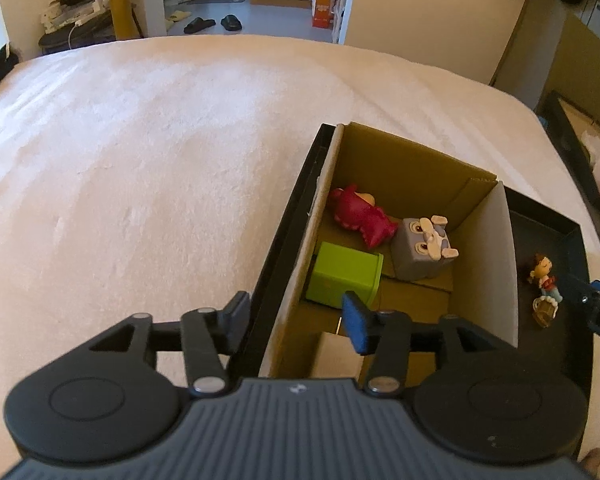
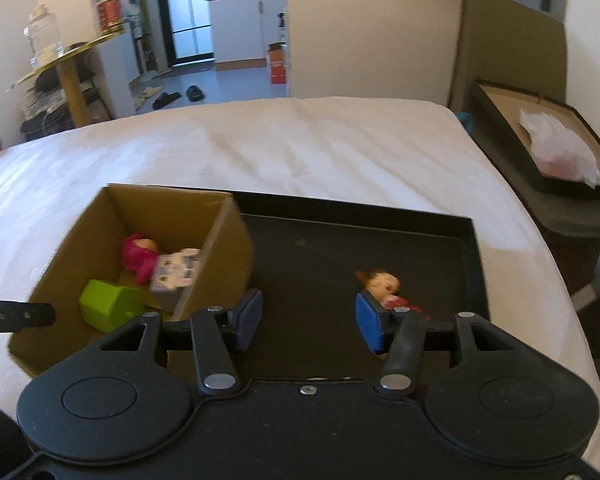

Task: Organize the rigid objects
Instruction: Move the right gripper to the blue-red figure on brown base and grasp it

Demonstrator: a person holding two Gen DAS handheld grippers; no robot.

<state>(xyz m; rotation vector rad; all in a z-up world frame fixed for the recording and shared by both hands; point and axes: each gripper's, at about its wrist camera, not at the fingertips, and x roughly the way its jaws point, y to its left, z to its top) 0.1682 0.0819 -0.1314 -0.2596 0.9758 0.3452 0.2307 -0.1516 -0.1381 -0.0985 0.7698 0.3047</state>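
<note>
A: Bedroom setting: we log a wide bed with a pale pink fleecy cover (image 1: 148, 152), a doorway beyond it, black slippers (image 1: 199, 24) on grey floor, and an orange carton (image 2: 277, 65) whose white print we cannot read.

B: On the cover we enter a shallow black rectangular tray (image 2: 472, 264). An open brown cardboard box (image 1: 404, 160) stands in its left part.

A: Box contents, three items: a lime-green plastic cube (image 1: 345, 274), a grey block figure with a cartoon face (image 1: 422, 251) and a red-clad doll lying on its side (image 1: 360, 216). The red doll touches the grey block.

B: On the bare tray floor to the right of the box we list a small girl figurine with brown hair and a red top (image 1: 543, 280), lying down.

A: Left gripper (image 1: 298, 318): jaws wide apart and holding nothing, one finger outside the tray wall, the blue-padded one over the box, near the green cube.

B: Right gripper (image 2: 309, 322): also spread wide and unladen, over the tray floor; the figurine (image 2: 382, 286) lies just beyond its right pad.

A: Writing: only the left view shows white letters on the other gripper's arm at the frame edge; we read a "D" and no more.

B: Only the right view shows a glass jar (image 2: 44, 42), a red tin (image 2: 109, 10) and a second dark tray with crumpled pale wrapping (image 2: 560, 150) beside the bed.
</note>
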